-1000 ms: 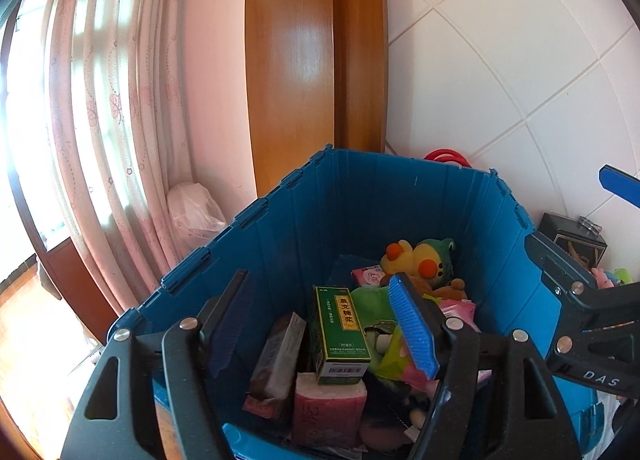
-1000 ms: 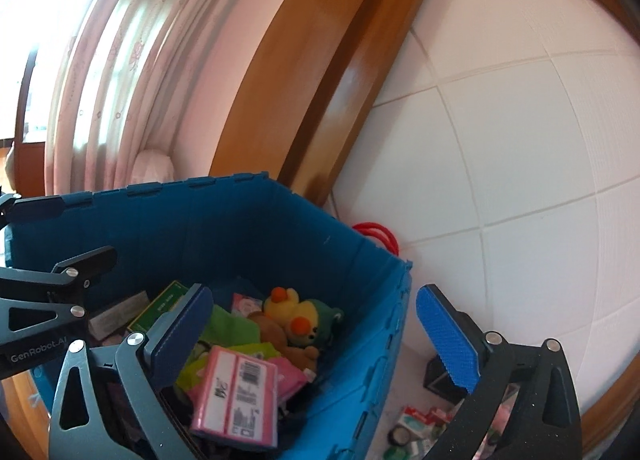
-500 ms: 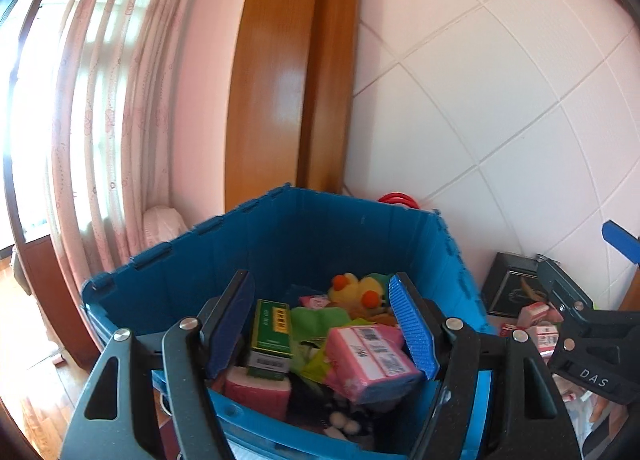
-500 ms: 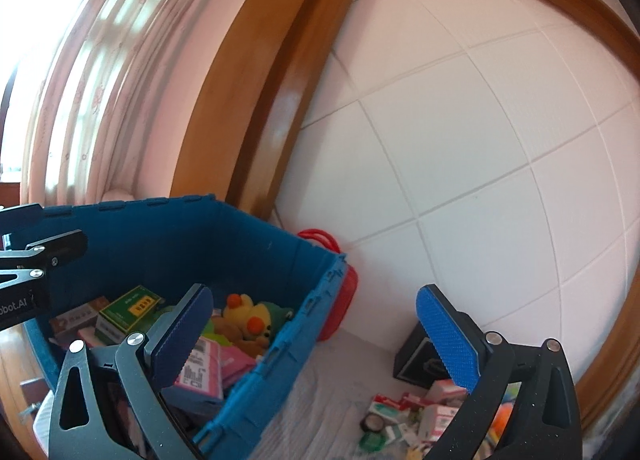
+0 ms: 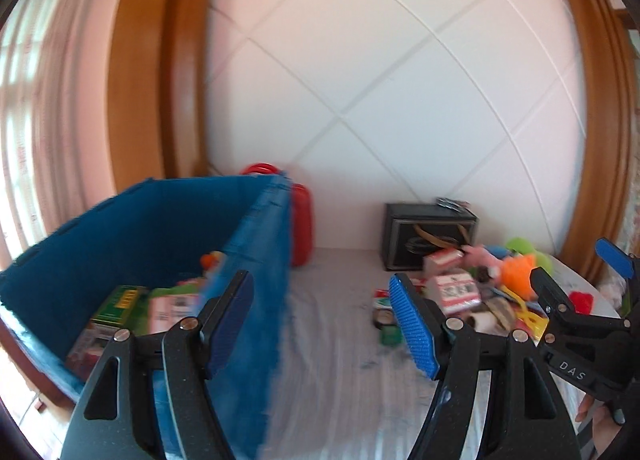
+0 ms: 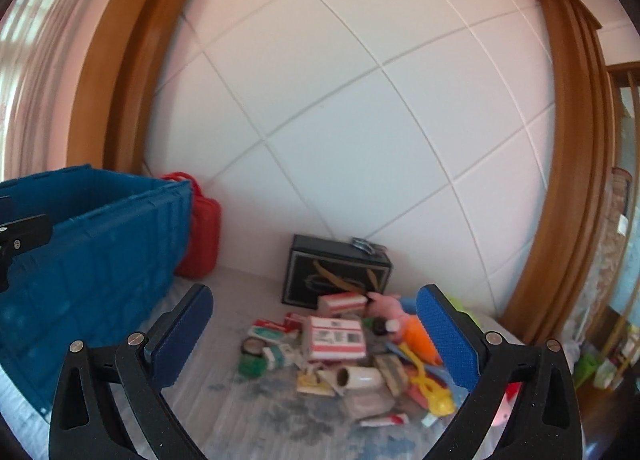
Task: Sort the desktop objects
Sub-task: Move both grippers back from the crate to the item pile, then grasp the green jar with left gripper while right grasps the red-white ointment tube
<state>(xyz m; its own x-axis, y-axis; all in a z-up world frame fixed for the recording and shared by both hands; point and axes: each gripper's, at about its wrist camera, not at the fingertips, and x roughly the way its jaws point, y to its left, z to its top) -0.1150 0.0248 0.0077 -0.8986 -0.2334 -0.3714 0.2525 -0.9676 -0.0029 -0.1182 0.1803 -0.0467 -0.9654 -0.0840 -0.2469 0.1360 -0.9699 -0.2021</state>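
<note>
A blue crate (image 5: pixel 168 228) (image 6: pixel 92 244) stands at the left, holding a green box (image 5: pixel 116 302) and a pink pack (image 5: pixel 172 306). A heap of loose objects (image 6: pixel 344 344) (image 5: pixel 472 288) lies on the white table: a red-and-white box (image 6: pixel 336 338), an orange toy (image 6: pixel 418 336), a white tube (image 6: pixel 358 376). My left gripper (image 5: pixel 324 324) is open and empty, over the crate's right wall. My right gripper (image 6: pixel 316 334) is open and empty, above the heap; it shows at the right of the left wrist view (image 5: pixel 576 280).
A black box (image 6: pixel 336 276) stands against the white panelled wall behind the heap. A red case (image 6: pixel 202 236) sits between the crate and the wall. Wooden frames flank the wall. The table's bare cloth (image 5: pixel 340 360) lies between crate and heap.
Both grippers have swung right and away from the crate's inside toward the heap on the table. Both stayed open and empty.
</note>
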